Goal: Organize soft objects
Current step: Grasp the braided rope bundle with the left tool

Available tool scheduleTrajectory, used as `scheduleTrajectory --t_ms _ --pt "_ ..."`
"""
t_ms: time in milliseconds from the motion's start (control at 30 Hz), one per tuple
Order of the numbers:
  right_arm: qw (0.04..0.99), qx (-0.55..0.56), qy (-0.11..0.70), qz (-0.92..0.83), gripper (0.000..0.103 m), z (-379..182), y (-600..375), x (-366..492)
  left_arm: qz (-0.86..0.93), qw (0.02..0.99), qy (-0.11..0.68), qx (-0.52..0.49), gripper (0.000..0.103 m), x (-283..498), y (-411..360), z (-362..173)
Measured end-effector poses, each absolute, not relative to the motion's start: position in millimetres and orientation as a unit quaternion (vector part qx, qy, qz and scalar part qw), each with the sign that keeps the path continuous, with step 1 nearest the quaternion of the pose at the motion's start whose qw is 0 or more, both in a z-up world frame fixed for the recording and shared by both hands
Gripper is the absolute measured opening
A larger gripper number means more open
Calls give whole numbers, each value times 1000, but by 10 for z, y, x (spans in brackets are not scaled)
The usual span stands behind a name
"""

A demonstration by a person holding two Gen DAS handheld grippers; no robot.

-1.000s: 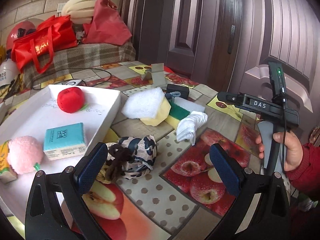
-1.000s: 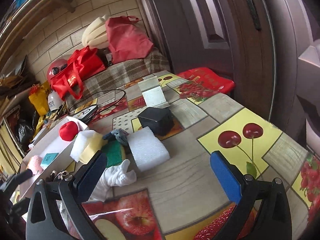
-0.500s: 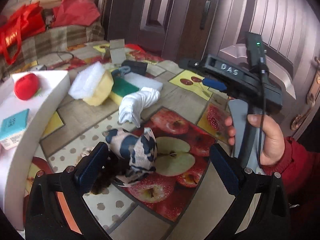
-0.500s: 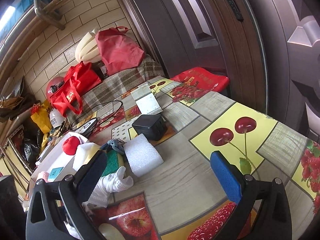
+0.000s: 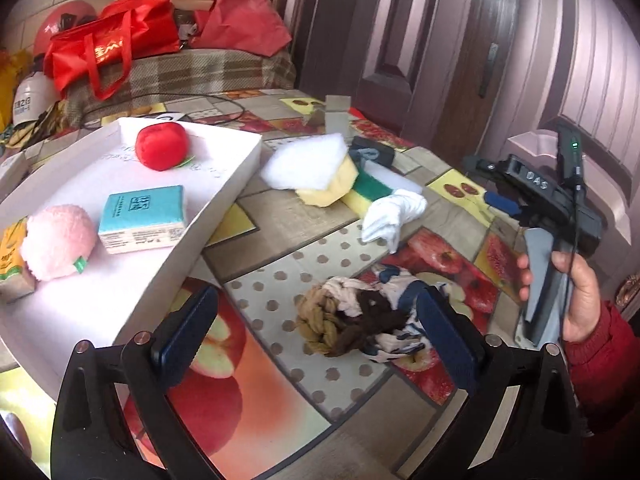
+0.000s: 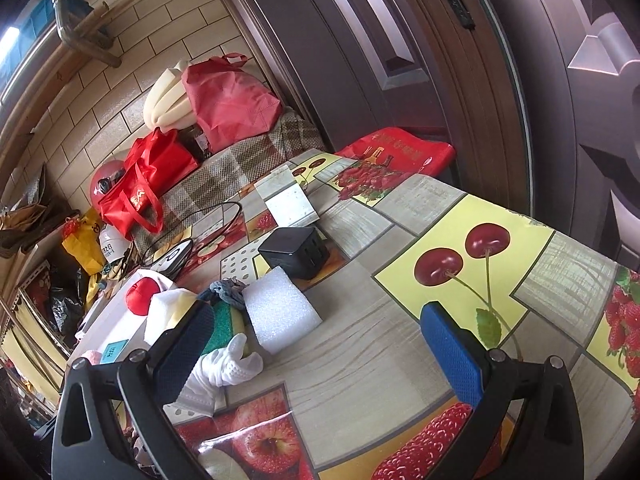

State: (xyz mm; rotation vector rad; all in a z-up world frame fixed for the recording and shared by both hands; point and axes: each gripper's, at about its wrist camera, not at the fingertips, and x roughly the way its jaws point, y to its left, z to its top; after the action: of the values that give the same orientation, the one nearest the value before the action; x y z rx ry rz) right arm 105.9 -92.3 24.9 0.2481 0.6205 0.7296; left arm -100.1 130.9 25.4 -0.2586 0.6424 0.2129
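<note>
Now our left gripper (image 5: 316,330) sits over the knotted fabric bundle (image 5: 360,326) again, after swinging right half a second back and returning; its jaws are closing from wide, with the bundle between them but not yet pinched. We read this as the grab starting, destination likely the white tray (image 5: 224,196), which already holds the red plush (image 5: 161,146), tissue pack (image 5: 142,218) and pink plush (image 5: 56,242). The sponges (image 5: 320,176) and white glove (image 5: 394,214) wait on the tablecloth just right of the tray. Our right gripper (image 6: 320,346) hangs wide and empty, barely moved. Hard to tell: the right pad (image 5: 448,338) covers the bundle's far edge, so contact there is unclear. The tray's near corner is cut off.
</note>
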Motion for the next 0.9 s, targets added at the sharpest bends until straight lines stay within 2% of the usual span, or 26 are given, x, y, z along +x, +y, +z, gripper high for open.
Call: scheduleTrajectory --t_ms 167,267,333,400,500,533,733,900 --pt "880 119 300 349 103 252 -918 1074 122 921 360 -83 86 -749 1188 165" --pt "880 117 301 349 103 249 -919 1079 104 913 387 -72 74 -598 1128 89" --pt "880 117 300 348 103 251 -918 1080 88 910 399 -67 53 -550 1102 50" --pt "880 117 300 348 103 251 -916 1080 82 911 399 -63 49 -544 1078 51" --pt "880 117 300 348 103 251 -915 1080 77 917 387 -63 32 -584 1063 84" --pt "880 117 300 348 103 251 -915 1079 80 920 378 -63 23 -611 1063 109" --pt "881 110 294 354 103 271 -903 1062 96 948 294 -76 21 -907 1108 314" --pt "880 72 283 376 103 336 -777 960 117 955 262 -73 21 -1058 1166 388"
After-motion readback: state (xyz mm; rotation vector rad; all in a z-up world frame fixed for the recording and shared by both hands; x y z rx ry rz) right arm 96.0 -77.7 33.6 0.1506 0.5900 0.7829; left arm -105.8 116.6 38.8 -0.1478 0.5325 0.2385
